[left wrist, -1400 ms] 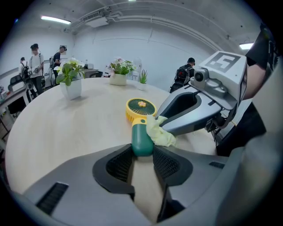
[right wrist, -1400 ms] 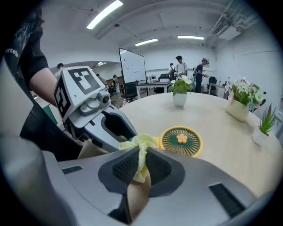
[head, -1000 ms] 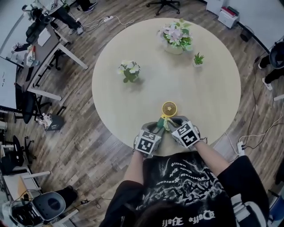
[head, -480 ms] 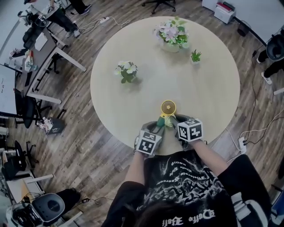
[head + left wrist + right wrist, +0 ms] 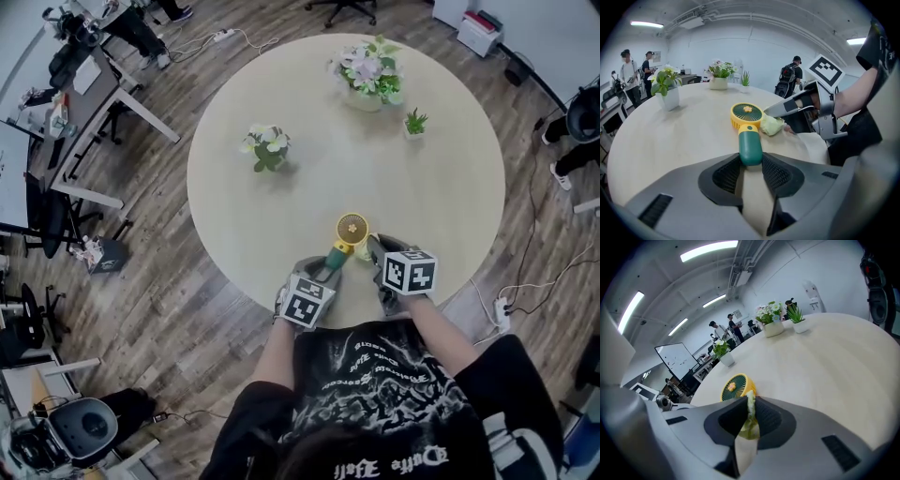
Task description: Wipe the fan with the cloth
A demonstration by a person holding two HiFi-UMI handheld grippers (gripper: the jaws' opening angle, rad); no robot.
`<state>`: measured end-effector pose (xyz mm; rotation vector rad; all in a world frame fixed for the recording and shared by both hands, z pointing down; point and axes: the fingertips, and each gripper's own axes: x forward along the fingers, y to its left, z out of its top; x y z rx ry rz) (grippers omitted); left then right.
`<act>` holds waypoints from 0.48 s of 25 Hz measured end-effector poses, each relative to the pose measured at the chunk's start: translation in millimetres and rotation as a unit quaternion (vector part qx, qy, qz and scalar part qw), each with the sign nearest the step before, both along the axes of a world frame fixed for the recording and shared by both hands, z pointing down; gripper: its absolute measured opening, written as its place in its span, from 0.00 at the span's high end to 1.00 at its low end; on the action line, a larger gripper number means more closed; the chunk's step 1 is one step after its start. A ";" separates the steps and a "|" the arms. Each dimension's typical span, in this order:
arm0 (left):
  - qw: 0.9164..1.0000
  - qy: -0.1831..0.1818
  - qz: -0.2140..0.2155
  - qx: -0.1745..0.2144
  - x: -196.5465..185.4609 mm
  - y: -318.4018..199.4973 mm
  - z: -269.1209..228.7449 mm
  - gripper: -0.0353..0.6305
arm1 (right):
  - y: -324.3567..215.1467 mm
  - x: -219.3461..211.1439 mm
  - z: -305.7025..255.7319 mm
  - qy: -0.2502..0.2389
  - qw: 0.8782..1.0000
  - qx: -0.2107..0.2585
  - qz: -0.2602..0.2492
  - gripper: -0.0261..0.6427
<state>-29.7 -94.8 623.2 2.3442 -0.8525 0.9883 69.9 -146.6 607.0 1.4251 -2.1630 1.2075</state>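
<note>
Nearest edge of the round table (image 5: 281, 216), in front of the person:

- Left gripper (image 5: 323, 272) – jaws partly closed, pads pressed to both sides of the green handle of the fan (image 5: 345, 239). In the left gripper view, handle end seated between the jaws (image 5: 751, 164).
- Fan (image 5: 747, 131) – small hand-held type, yellow round head, dark green grille with a yellow centre. Long axis running away from the person: handle toward the table edge, head toward the table's middle, angled slightly right in the head view. Grille face turned upward.
- Right gripper (image 5: 375, 253) – jaws nearly together, pinching the cloth (image 5: 750, 423), a pale green wad. Cloth (image 5: 772, 125) pressed against the right side of the fan head, just beside the handle joint.

Farther across the table, well apart from the fan:

- Small pot of white flowers (image 5: 266, 150), left of centre.
- Small green plant (image 5: 413, 123), far right.
- Large flower arrangement (image 5: 367, 75), far edge.
</note>
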 end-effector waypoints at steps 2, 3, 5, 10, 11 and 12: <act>1.000 0.000 0.000 0.002 1.0 0.6 -1.5 0.69 | -1.3 3.6 0.0 -0.001 1.000 -0.003 0.009 0.88; 1.000 0.000 0.001 0.004 0.9 0.7 -2.1 0.69 | -2.6 4.8 -0.5 -0.002 1.000 -0.003 0.012 0.88; 1.000 -0.001 0.007 0.003 0.0 0.6 -3.0 0.69 | -7.8 6.7 -2.3 0.001 1.000 -0.001 0.014 0.88; 1.000 -0.002 0.017 0.004 1.1 -0.9 -3.7 0.69 | -27.4 18.0 -5.7 0.017 1.000 0.009 0.019 0.88; 1.000 -0.003 0.019 0.002 1.4 -0.5 -3.8 0.69 | -31.4 20.0 -6.7 0.019 1.000 0.011 0.017 0.88; 1.000 -0.005 0.022 -0.001 1.5 -0.2 -3.7 0.69 | -35.3 21.6 -7.8 0.021 1.000 0.013 0.014 0.88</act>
